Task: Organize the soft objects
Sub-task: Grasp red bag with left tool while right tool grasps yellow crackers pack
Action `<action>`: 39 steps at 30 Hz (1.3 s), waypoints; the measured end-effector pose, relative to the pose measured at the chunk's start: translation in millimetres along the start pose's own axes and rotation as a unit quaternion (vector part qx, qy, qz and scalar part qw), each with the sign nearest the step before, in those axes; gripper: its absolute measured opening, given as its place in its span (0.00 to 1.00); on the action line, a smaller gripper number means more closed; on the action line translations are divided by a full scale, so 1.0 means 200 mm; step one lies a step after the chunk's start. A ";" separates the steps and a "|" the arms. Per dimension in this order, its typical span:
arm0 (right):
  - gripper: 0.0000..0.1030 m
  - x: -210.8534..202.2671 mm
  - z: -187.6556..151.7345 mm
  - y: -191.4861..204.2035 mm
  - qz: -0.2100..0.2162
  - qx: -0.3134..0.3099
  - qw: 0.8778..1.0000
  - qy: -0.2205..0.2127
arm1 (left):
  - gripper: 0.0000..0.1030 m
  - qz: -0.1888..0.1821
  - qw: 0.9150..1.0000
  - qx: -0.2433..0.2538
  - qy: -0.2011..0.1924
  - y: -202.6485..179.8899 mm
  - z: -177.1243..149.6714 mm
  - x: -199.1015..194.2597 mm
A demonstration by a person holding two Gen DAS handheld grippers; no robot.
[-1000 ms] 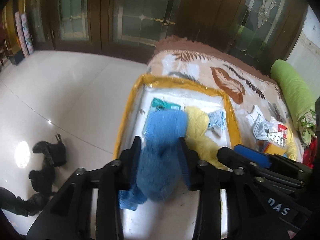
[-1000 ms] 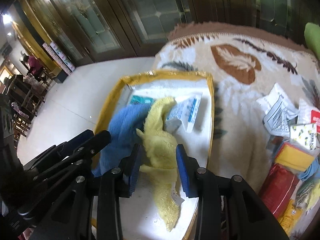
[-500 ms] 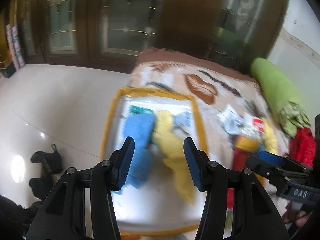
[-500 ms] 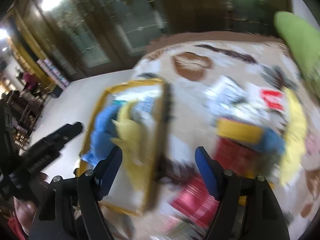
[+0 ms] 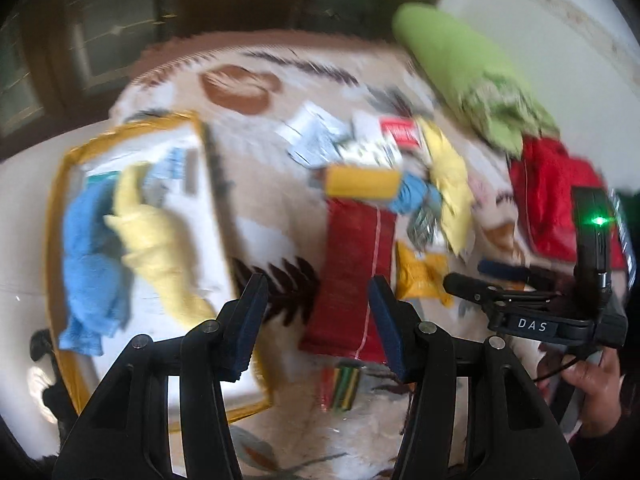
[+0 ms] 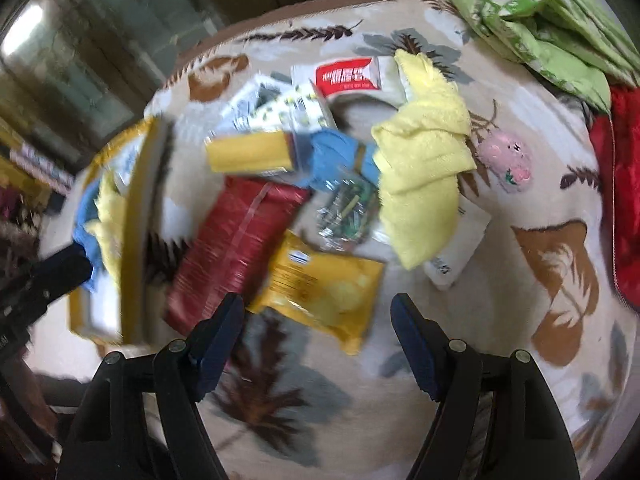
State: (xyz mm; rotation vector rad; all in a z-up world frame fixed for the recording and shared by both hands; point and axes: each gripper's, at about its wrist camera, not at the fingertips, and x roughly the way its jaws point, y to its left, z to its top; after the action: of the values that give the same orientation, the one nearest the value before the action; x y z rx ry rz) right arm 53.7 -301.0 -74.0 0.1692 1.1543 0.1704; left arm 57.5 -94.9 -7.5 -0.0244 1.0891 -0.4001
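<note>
Soft objects to be sorted lie in two groups. In the yellow-rimmed tray at the left of the left wrist view rest a blue towel and a pale yellow towel, side by side and touching. On the leaf-patterned blanket, near the frame centre of the right wrist view, a second yellow towel lies draped over a blue cloth, among a red packet, a yellow packet and a yellow roll.

The left gripper stands released, nothing between its pads, above the red packet. The right gripper is spread wide and empty, below the yellow packet; its jaws have just been opening.

The step in hand appears to be the reach for the next cloth. It is best done by descending on the yellow towel's upper fold, clear of the packets beside it.

Motion blur smears the tray's contents and the packet labels; what lies beneath the towel is hidden.
</note>
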 end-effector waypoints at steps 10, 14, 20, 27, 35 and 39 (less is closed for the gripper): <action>0.74 0.09 0.00 0.04 0.044 -0.172 0.984 0.006 | 0.58 -0.030 0.994 -0.009 0.104 -0.07 0.05 0.27; 0.74 0.15 0.01 0.08 0.050 -0.228 0.972 0.036 | 0.69 -0.048 0.988 -0.012 0.144 -0.11 0.08 0.36; 0.74 0.21 0.04 0.14 0.060 -0.287 0.954 0.059 | 0.69 -0.023 0.986 0.005 0.165 -0.15 0.13 0.45; 0.74 0.25 0.07 0.19 0.069 -0.319 0.942 0.076 | 0.69 0.009 0.980 0.039 0.194 -0.21 0.16 0.56; 0.76 0.33 0.08 0.22 0.067 -0.340 0.934 0.091 | 0.81 0.011 0.974 0.038 0.223 -0.24 0.17 0.70; 0.76 0.40 0.08 0.29 0.050 -0.361 0.926 0.099 | 0.81 0.024 0.972 0.055 0.228 -0.26 0.15 0.74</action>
State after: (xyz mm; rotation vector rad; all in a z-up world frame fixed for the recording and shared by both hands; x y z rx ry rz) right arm 96.7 -227.7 -126.4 -0.4547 1.2126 0.7028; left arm 127.4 -197.2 -108.7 0.2005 1.5162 -0.4326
